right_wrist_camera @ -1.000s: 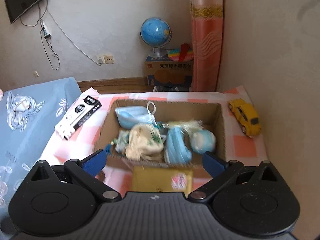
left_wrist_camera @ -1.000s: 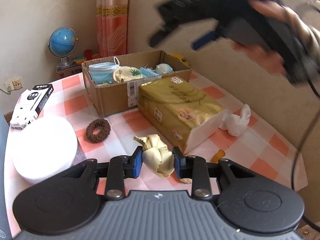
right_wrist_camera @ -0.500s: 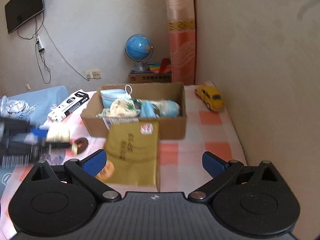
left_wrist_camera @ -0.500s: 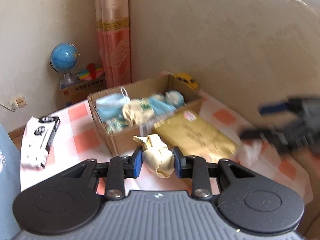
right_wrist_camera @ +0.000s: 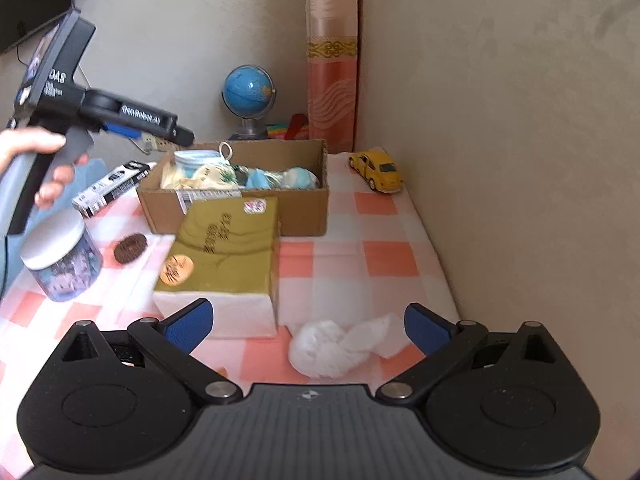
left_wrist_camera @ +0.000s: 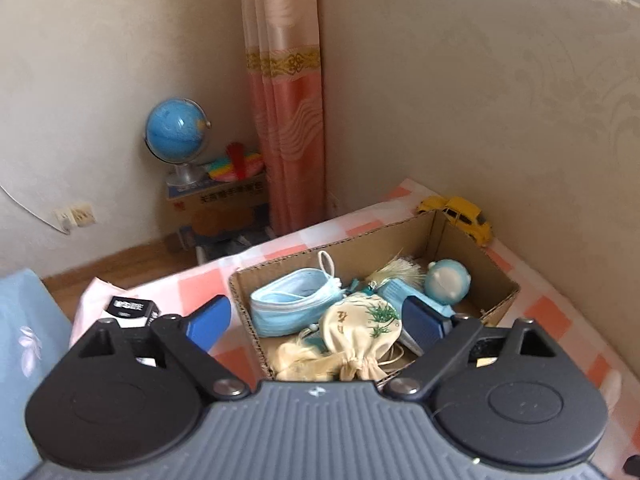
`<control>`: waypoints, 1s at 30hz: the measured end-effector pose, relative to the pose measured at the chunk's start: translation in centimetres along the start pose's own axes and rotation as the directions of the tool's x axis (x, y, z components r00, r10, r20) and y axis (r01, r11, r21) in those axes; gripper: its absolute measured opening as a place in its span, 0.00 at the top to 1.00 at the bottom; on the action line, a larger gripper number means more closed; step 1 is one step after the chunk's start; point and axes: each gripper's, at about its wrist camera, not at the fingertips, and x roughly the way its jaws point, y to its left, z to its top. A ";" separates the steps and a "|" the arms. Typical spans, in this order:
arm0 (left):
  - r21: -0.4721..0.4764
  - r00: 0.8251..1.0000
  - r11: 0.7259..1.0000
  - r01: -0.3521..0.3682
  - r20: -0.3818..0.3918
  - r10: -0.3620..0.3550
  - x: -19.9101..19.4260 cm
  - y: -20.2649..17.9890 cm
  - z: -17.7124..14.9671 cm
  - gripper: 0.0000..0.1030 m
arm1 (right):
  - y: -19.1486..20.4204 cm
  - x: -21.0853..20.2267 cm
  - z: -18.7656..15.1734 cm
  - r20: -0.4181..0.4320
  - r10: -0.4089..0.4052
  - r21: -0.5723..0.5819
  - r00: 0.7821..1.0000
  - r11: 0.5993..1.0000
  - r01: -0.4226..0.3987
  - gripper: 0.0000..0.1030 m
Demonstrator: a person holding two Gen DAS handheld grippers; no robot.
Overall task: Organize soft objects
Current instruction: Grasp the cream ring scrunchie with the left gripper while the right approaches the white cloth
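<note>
My left gripper is open and empty, held above the cardboard box. In the box lie a blue face mask, a cream pouch, a crumpled yellowish cloth and a pale blue ball. My right gripper is open and empty, low over the checked tablecloth, with a white crumpled tissue between its fingers. The box and the left gripper above its left end also show in the right wrist view. A brown scrunchie lies left of the gold tissue pack.
A clear jar with a white lid stands at the left. A black and white carton lies beside the box. A yellow toy car sits by the wall at the back right. A globe stands beyond the table.
My left gripper carried the yellowish cloth over the box and opened; the cloth now lies in the box. My right gripper drew back and came down low over the white tissue.
</note>
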 end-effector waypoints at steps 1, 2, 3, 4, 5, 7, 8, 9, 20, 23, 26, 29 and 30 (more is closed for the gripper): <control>0.001 1.000 1.000 -0.001 -0.001 0.001 -0.4 -0.1 -0.1 0.10 | -0.1 0.0 -0.3 -0.002 -0.003 -0.004 1.000 1.000 0.003 0.00; -0.002 1.000 1.000 0.006 0.003 -0.006 -0.8 -0.3 -0.3 0.09 | -0.3 0.1 -0.6 -0.008 -0.003 -0.004 1.000 1.000 0.003 0.00; -0.004 1.000 1.000 0.017 0.007 -0.017 -1.3 -0.4 -0.5 0.07 | -0.5 0.3 -0.8 -0.013 -0.003 0.000 1.000 1.000 0.003 0.00; -0.003 1.000 1.000 0.026 0.012 -0.026 -1.9 -0.7 -0.9 0.06 | -0.8 0.4 -1.1 -0.021 -0.002 0.003 1.000 1.000 0.002 0.00; -0.001 0.999 0.999 0.032 0.018 -0.032 -2.5 -0.9 -1.2 0.05 | -0.9 0.6 -1.3 -0.029 -0.003 0.006 1.000 1.000 0.003 0.00; 0.010 0.999 0.999 0.038 0.027 -0.039 -3.8 -1.5 -1.9 0.05 | -1.3 1.1 -1.9 -0.047 -0.009 0.011 0.999 1.000 0.010 0.00; 0.012 0.999 0.999 0.043 0.032 -0.044 -4.3 -1.9 -2.3 0.04 | -1.5 1.4 -2.2 -0.056 -0.010 0.010 0.998 1.000 0.011 0.00; 0.010 0.998 0.999 0.053 0.035 -0.053 -4.9 -2.1 -2.8 0.04 | -1.6 1.7 -2.5 -0.068 -0.012 0.006 0.998 1.000 0.012 0.00; -0.006 0.996 0.996 0.085 -0.032 -0.085 -8.3 -4.7 -9.9 0.03 | -2.1 5.1 -4.9 -0.162 -0.021 0.010 0.987 1.000 0.022 0.00; 0.032 0.992 0.995 0.100 -0.079 -0.097 -8.2 -5.9 -11.9 0.03 | -1.8 5.1 -5.0 -0.157 -0.021 -0.004 0.987 1.000 0.021 0.00; 0.062 0.990 0.992 0.106 -0.101 -0.099 -8.0 -7.0 -13.6 0.04 | -1.9 5.2 -5.0 -0.149 -0.019 -0.003 0.989 1.000 0.019 0.00; 0.074 0.984 0.987 0.140 -0.123 -0.130 -7.6 -7.8 -14.9 0.04 | -1.8 5.1 -5.2 -0.138 -0.023 0.001 0.990 1.000 0.024 0.00; 0.083 0.983 0.986 0.141 -0.126 -0.130 -7.5 -8.1 -15.2 0.06 | -1.8 5.1 -5.2 -0.137 -0.025 0.003 0.990 1.000 0.025 0.00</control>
